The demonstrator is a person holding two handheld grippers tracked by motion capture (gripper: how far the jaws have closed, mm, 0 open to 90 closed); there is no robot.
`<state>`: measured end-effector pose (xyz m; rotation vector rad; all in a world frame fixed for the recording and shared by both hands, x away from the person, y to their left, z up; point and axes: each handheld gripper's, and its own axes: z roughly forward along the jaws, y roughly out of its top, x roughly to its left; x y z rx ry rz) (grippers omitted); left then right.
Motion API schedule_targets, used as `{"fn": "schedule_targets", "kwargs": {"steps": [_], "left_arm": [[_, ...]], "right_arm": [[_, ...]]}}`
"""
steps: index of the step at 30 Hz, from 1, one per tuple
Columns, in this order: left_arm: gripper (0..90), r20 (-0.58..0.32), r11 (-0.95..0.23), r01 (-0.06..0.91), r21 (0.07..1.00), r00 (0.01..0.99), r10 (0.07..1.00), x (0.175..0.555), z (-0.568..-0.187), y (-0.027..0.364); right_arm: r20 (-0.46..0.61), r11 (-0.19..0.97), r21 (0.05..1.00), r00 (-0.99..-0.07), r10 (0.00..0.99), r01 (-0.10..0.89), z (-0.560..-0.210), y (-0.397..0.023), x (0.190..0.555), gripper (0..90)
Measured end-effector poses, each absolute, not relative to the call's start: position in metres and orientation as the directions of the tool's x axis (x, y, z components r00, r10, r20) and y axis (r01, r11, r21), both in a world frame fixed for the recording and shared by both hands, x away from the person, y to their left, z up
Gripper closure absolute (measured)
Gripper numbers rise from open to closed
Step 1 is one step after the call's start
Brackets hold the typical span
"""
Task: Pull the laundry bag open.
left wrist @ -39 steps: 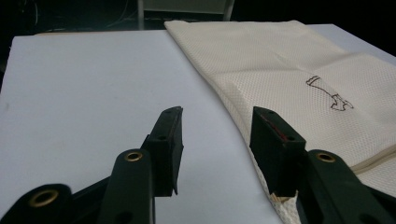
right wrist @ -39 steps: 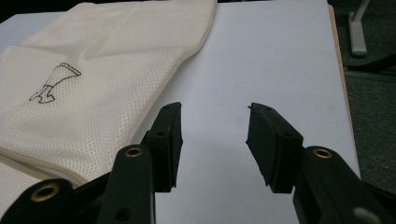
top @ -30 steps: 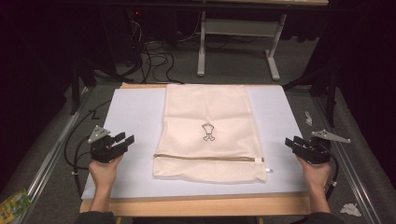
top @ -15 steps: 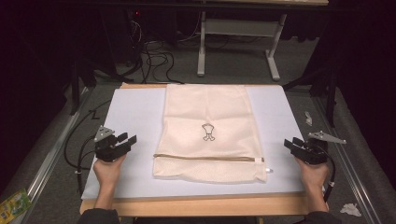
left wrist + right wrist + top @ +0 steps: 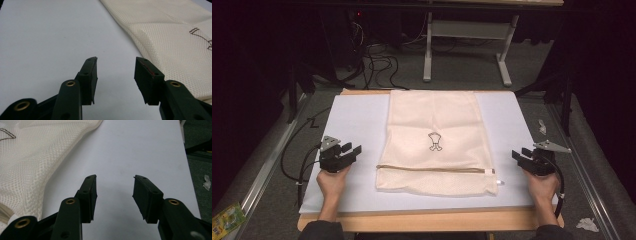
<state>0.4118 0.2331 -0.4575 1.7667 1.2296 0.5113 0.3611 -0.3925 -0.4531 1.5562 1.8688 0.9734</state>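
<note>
Your left gripper (image 5: 355, 150) sits low over the pale sheet (image 5: 357, 120) that covers the table, near the sheet's left edge, with your left hand (image 5: 332, 181) wrapped around its body. Its two black jaws stand apart with nothing between them, and in the left gripper view (image 5: 115, 65) bare sheet shows through the gap. A black cable (image 5: 292, 155) loops away from this gripper over the table's left side.

Ahead and to the right of that gripper lies a cream mesh bag (image 5: 434, 137), flat on the sheet, close to the jaws but not touching them. A small dark emblem (image 5: 435, 141) is printed near the bag's middle, and a zipper line (image 5: 432, 169) runs across it near the end closest to you. In the left gripper view the bag's woven edge (image 5: 172, 45) runs just beyond the right-hand jaw.

Your right gripper (image 5: 518, 155) rests beyond the bag's right side, at the sheet's right edge, held by your right hand (image 5: 543, 186). Its jaws are also spread and empty. In the right gripper view (image 5: 114, 184) the bag (image 5: 32, 157) lies off to the left of the jaws, with plain sheet (image 5: 140, 150) straight ahead.
</note>
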Motion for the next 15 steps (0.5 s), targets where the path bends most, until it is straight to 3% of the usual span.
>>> {"fn": "schedule_targets", "kwargs": {"steps": [15], "left_arm": [[51.8, -0.142, -0.109, 0.528, 0.842, 0.413, 0.900, 0.421, -0.469, 0.224]], "right_arm": [[0.084, 0.061, 0.792, -0.207, 0.975, 0.608, -0.462, -0.395, 0.366, 54.1]]}}
